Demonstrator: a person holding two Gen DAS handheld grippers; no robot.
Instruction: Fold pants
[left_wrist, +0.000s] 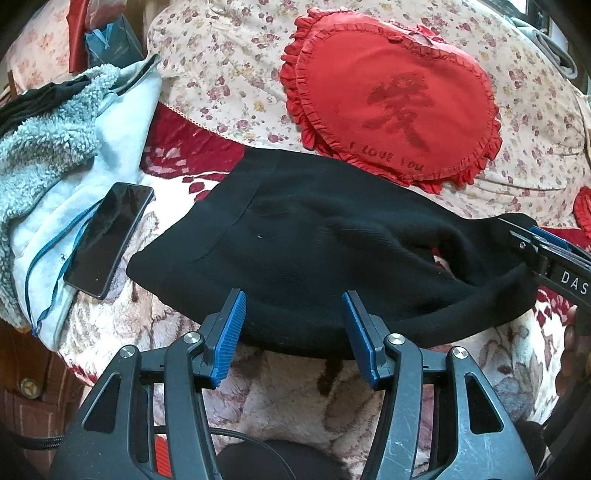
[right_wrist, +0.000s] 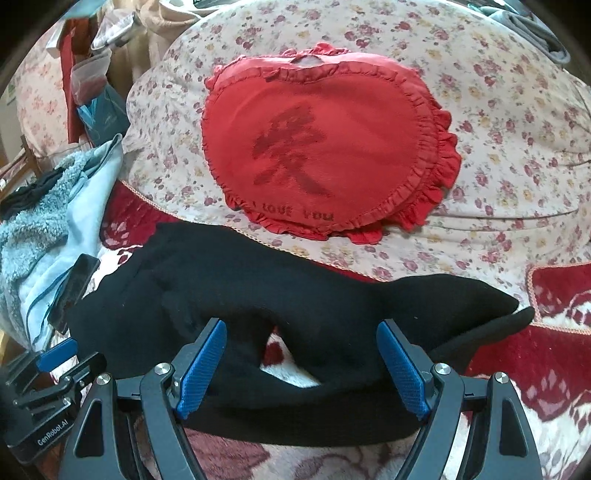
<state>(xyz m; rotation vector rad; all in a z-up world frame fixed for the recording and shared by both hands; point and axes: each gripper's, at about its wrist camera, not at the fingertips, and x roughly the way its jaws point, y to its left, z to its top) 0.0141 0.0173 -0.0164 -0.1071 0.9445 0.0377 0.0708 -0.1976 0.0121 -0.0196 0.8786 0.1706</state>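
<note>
Fingers of the left gripper (left_wrist: 293, 317) stand apart with nothing between them, poised at the near edge of the black pants (left_wrist: 314, 251), which lie partly folded across the bed's plush blanket (left_wrist: 288, 398), with a phone (left_wrist: 109, 238) off to their left. Further right, the right gripper (right_wrist: 301, 354) is likewise spread, straddling the near fold without pinching it. Both should probably bite the same doubled edge, level with each other, so the cloth carries over flat and clear of the red heart pillow (right_wrist: 325, 147) beyond.
</note>
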